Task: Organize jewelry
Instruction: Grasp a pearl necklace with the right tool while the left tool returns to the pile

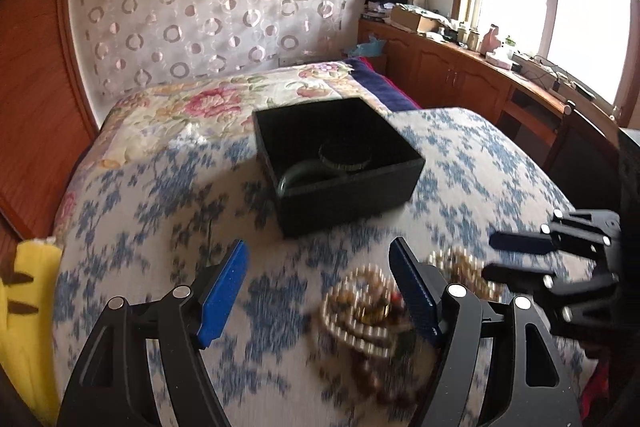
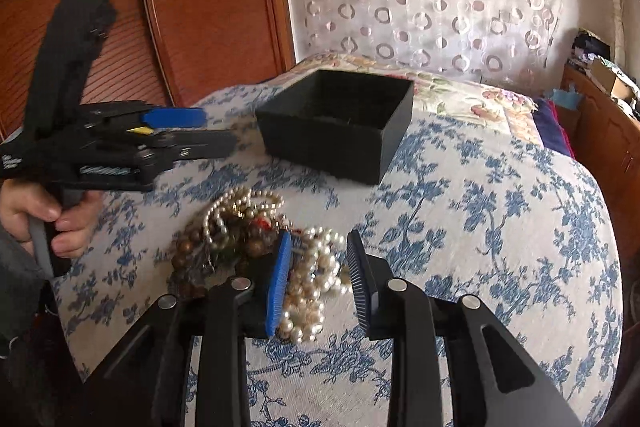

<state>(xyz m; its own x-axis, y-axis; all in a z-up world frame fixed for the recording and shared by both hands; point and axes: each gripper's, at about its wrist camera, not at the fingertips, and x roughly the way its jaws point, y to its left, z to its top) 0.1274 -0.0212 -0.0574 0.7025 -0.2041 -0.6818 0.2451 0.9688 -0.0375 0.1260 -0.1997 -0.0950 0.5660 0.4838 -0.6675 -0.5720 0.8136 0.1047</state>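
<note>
A black open box (image 1: 340,163) sits on the blue-flowered bedspread; a dark green bangle (image 1: 296,175) and a round dark piece (image 1: 345,157) lie inside. It also shows in the right wrist view (image 2: 340,131). A tangled pile of pearl strands and brown bead bracelets (image 2: 256,243) lies in front of the box, blurred in the left wrist view (image 1: 372,307). My left gripper (image 1: 318,255) is open and empty, above the bedspread left of the pile. My right gripper (image 2: 318,243) is open, low over the pearls (image 2: 312,291), which lie between its fingers.
The bed's far part has a pink-flowered cover (image 1: 208,103). A patterned curtain (image 1: 208,7) hangs behind. A wooden wardrobe (image 2: 200,7) stands to the left. A cluttered wooden cabinet (image 1: 460,67) runs under the window at right. A yellow cloth (image 1: 28,287) lies at the left edge.
</note>
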